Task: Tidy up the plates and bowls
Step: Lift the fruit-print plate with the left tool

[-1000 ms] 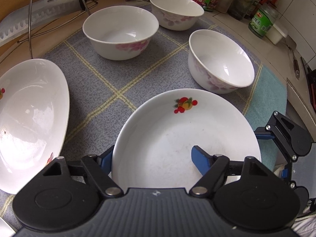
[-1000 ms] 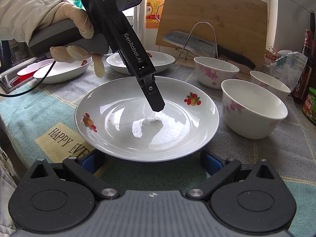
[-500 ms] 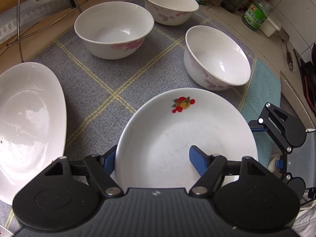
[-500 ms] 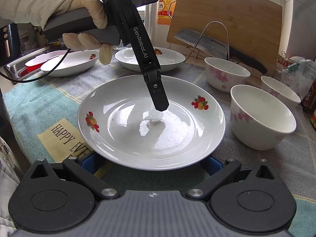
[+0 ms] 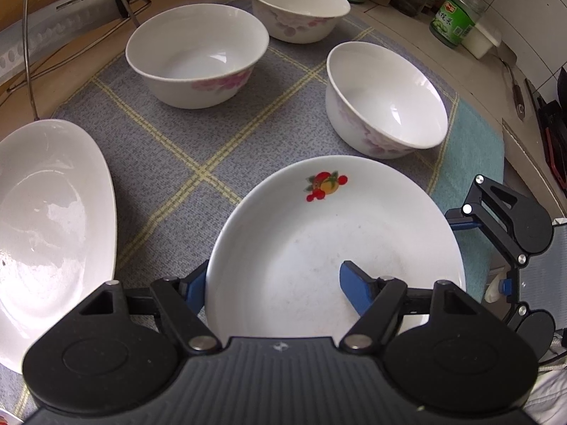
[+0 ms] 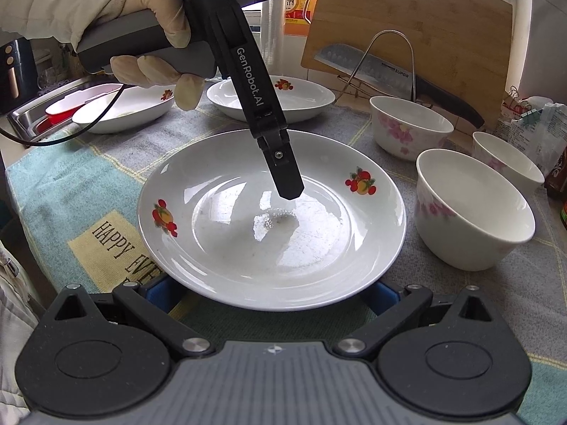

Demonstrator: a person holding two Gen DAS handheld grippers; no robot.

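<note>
Plate pickup under way: left gripper straddles its rim, jaws just closing, no firm pinch visible.
Right gripper open at near rim; next, clamp and lift toward other plates.

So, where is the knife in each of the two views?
Left wrist: the knife lies at the top left, blade reading SUPOR, behind the wire rack.
Right wrist: the knife is at upper right, against the cutting board.
Shared landmark: the fruit-print plate at bottom centre.
</note>
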